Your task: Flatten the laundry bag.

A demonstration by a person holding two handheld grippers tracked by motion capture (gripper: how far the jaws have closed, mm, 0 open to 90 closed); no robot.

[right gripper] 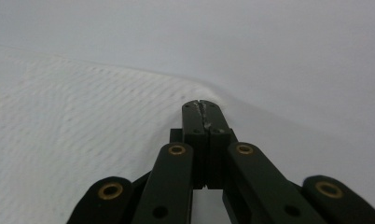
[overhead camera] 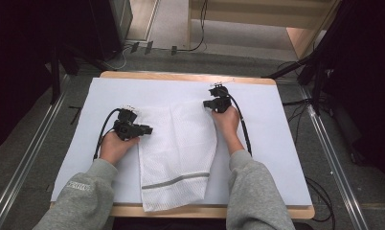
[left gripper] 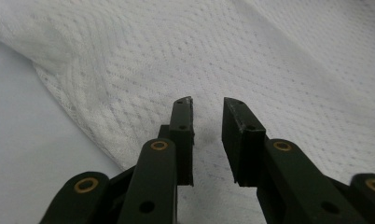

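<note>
A white mesh cloth (overhead camera: 176, 143) with a grey stripe near its front end lies on the white-covered table (overhead camera: 272, 143), hanging slightly over the front edge. My left gripper (overhead camera: 150, 129) rests at the cloth's left edge, pointing right. In the left gripper view my left gripper (left gripper: 208, 105) is open just above the mesh cloth (left gripper: 129, 70), with nothing between the jaws. My right gripper (overhead camera: 206, 104) sits at the cloth's far right corner. In the right gripper view my right gripper (right gripper: 203, 105) is shut, and the cloth (right gripper: 83, 130) rises in a ridge up to its tips.
The table's wooden rim (overhead camera: 181, 75) shows at the far side. Metal floor rails (overhead camera: 329, 158) run along both sides of the table. Black stands and cables (overhead camera: 305, 72) crowd the floor at the far right and far left.
</note>
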